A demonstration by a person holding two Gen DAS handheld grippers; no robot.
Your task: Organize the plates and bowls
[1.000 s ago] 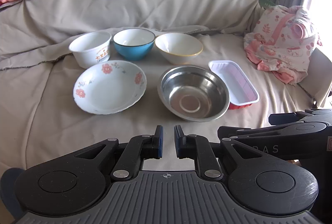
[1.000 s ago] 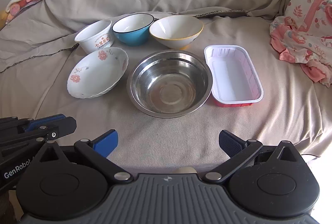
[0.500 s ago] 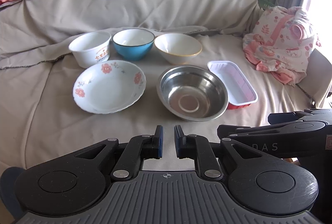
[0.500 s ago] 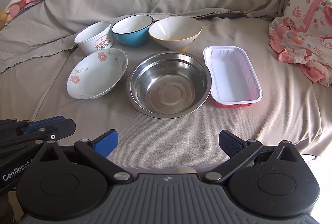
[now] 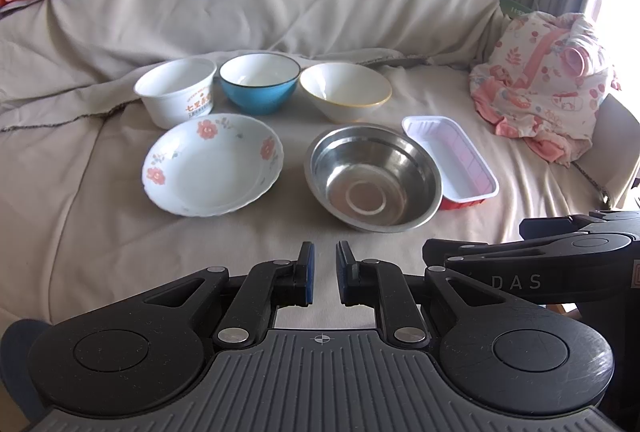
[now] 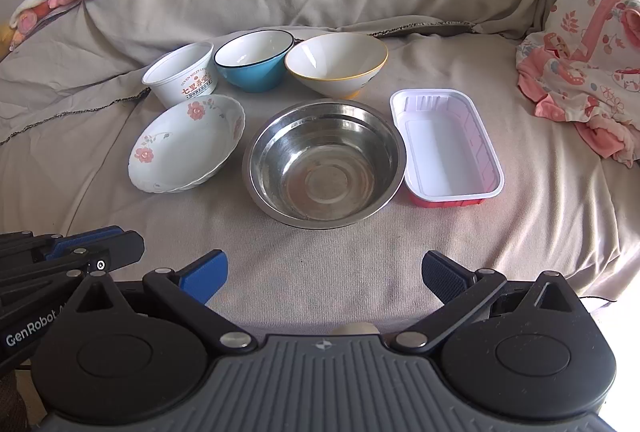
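The left gripper (image 5: 323, 274) hangs above the near edge of the grey sheet (image 5: 80, 199), its blue-padded jaws drawn almost together with only a narrow slit between them and nothing in it. The right gripper (image 6: 324, 274) stands wide apart and empty, also over bare sheet.

All the dishes lie ahead of both tools, none touched. From the left gripper, the steel bowl (image 5: 374, 177) sits at about 1 o'clock, the nearest piece, and the floral plate (image 5: 212, 163) at about 11 o'clock. Behind them runs a back row: the white paper cup (image 5: 176, 91) at far 11 o'clock, the blue bowl (image 5: 260, 81) near 12, and the cream bowl with a yellow rim (image 5: 346, 91) just past 12. The white tray with red sides (image 5: 450, 159) lies at 2 o'clock, its side right against the steel bowl's rim.

From the right gripper, the steel bowl (image 6: 324, 163) lies dead at 12 o'clock, the floral plate (image 6: 186, 143) at 10 to 11, the tray (image 6: 446, 147) at 1 to 2. The left gripper's closed tips (image 6: 100, 244) show at 9 o'clock in that view.
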